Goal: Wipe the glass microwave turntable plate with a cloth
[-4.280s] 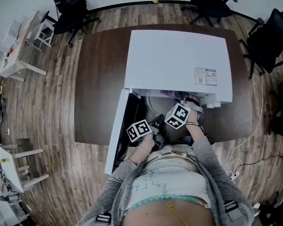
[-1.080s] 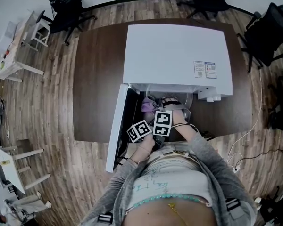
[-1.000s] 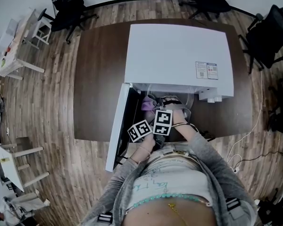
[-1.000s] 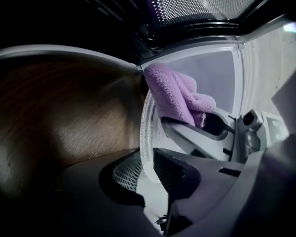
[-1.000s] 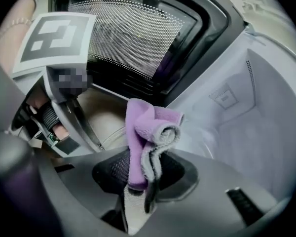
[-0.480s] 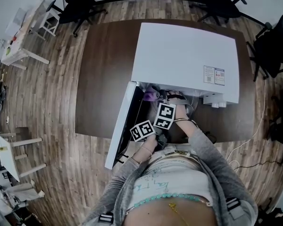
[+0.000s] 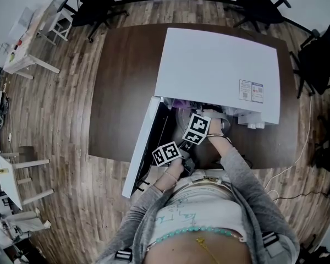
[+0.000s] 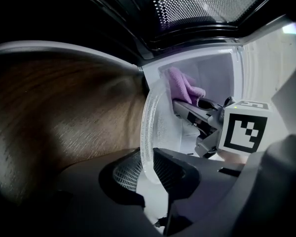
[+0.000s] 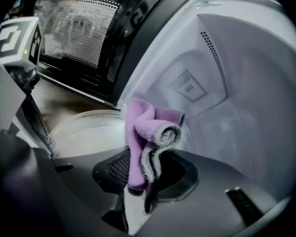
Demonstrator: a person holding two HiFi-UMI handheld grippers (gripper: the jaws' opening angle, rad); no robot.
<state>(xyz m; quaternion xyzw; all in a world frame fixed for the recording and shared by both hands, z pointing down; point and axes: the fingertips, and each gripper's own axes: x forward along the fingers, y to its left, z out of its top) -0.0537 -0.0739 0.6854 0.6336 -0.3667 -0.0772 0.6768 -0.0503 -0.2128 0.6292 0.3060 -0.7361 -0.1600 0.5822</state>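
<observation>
Left gripper (image 8: pixel 149 169): fingers (image 8: pixel 175 169) pinch near rim of clear round glass turntable plate (image 8: pixel 150 127). Disc runs away from fingers into open white microwave (image 7: pixel 220 70) on brown desk (image 7: pixel 121 92). Gripper unmoved. Right gripper (image 9: pixel 144 174): fingers clamp folded purple cloth (image 9: pixel 148 132), now deeper in cavity, by plate's far rim.

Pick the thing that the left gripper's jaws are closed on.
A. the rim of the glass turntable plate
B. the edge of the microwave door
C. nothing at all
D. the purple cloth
A: in the left gripper view, the left gripper pinches the clear rim of the glass turntable plate, while the purple cloth sits clamped in the right gripper.
</observation>
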